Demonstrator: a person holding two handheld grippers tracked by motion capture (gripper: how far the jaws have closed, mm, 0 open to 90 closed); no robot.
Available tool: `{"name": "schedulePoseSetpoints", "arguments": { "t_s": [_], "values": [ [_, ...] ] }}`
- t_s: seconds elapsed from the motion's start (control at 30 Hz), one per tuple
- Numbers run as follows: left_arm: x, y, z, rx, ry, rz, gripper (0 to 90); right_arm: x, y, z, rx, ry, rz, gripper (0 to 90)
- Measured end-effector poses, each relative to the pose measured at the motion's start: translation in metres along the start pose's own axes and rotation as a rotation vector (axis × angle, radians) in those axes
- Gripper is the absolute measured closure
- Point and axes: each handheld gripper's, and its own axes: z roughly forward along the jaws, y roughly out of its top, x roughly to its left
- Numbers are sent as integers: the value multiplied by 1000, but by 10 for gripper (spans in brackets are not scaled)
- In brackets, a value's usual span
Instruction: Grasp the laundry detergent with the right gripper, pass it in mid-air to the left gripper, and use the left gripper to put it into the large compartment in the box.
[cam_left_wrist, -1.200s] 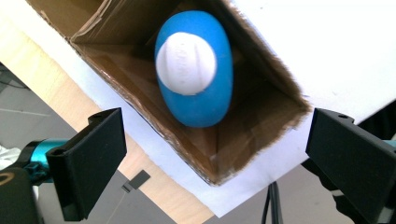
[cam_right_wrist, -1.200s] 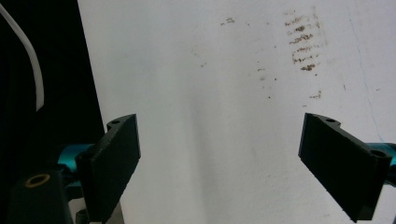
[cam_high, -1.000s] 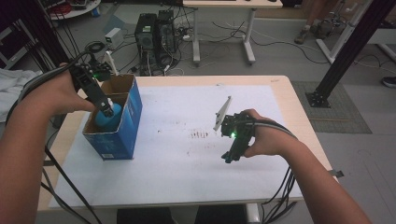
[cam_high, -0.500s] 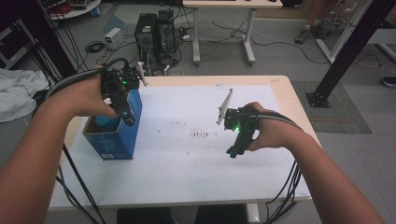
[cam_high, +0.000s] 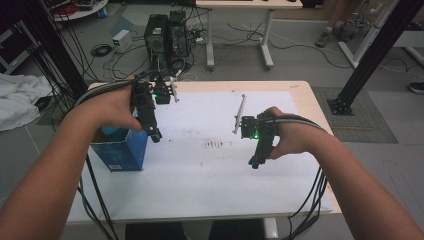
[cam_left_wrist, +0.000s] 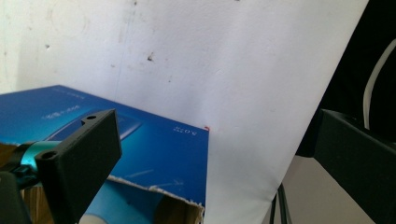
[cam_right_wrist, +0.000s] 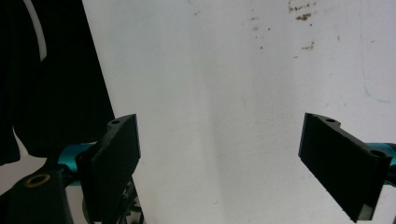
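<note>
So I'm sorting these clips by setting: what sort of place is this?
Most likely a lab or workshop. Computer towers stand on the floor among loose cables, a black metal frame post rises at right, and the table has a stained white sheet over it.

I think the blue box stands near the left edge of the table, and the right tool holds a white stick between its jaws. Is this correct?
Not quite. The blue box does stand near the left edge of the table, but the right tool holds nothing: in the right gripper view its jaws stand wide apart with bare white table surface between them.
</note>
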Motion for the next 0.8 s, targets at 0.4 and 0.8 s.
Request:
{"name": "schedulePoseSetpoints", "arguments": {
  "t_s": [0.4,0.8],
  "values": [
    [-4,9,23,36,-42,57,18,-6,2,7,43,30,2,120],
    [-4,11,41,37,-51,61,18,-9,11,13,64,43,-24,120]
  ]
}}
